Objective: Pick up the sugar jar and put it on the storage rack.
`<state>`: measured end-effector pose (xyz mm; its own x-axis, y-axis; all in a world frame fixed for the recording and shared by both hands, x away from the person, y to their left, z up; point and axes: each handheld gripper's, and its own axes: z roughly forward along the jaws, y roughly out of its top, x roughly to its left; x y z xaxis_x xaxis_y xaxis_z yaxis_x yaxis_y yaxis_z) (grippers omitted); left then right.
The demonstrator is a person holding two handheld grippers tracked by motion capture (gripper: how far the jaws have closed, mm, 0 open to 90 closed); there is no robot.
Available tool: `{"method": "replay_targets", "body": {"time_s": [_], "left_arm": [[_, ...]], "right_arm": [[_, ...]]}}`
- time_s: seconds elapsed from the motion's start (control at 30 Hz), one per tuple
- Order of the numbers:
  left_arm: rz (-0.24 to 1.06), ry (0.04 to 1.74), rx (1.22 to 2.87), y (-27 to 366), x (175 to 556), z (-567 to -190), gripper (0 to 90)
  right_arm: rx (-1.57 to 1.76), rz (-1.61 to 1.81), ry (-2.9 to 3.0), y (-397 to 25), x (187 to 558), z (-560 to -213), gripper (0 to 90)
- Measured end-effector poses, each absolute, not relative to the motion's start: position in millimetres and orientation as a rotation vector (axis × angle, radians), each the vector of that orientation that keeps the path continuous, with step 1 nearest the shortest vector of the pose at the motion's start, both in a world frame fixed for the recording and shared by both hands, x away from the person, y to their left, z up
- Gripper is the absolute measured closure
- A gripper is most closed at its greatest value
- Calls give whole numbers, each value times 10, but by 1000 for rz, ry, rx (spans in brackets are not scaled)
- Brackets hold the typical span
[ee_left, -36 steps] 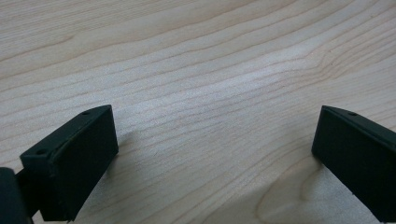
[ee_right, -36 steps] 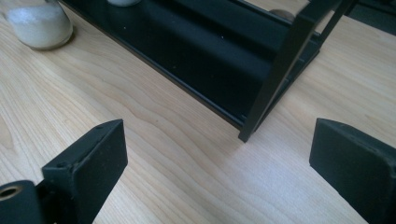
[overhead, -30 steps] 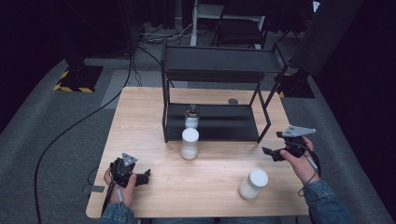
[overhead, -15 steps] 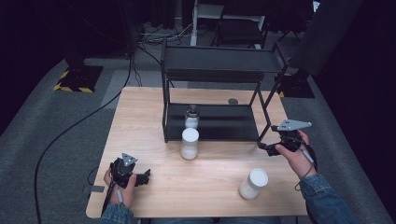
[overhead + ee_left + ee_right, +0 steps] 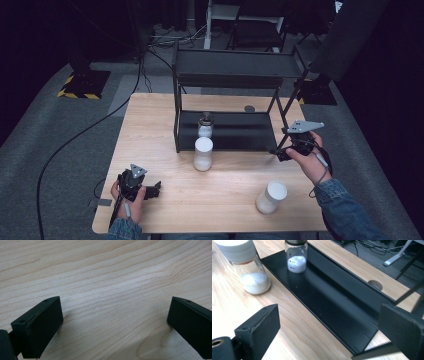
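My right gripper [image 5: 281,152] has moved forward to the shelf rack's [image 5: 227,130] lower tray, jaws wide and empty; the white-lidded jar [image 5: 271,197] now sits behind it, unpicked.

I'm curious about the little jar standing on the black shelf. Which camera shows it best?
The right gripper view: the small jar is close, its clear glass and white powder plain, though its top is cut off. The high view shows the whole jar, small and far. The left gripper view faces bare table.

The high view looks down on the whole table [image 5: 150,130]; the right tool view, close and low, shares its black shelf [image 5: 332,305].
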<state>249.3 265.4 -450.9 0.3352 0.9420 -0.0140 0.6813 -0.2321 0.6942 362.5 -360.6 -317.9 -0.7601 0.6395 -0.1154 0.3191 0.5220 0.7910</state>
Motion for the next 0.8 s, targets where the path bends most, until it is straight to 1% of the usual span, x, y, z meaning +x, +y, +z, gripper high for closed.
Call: {"method": "replay_targets", "body": {"time_s": [0.8], "left_arm": [[556,1420,1996,2653,2492,-4510,3]], "right_arm": [[740,1164,2419,-3178,3799,-2943,39]]}}
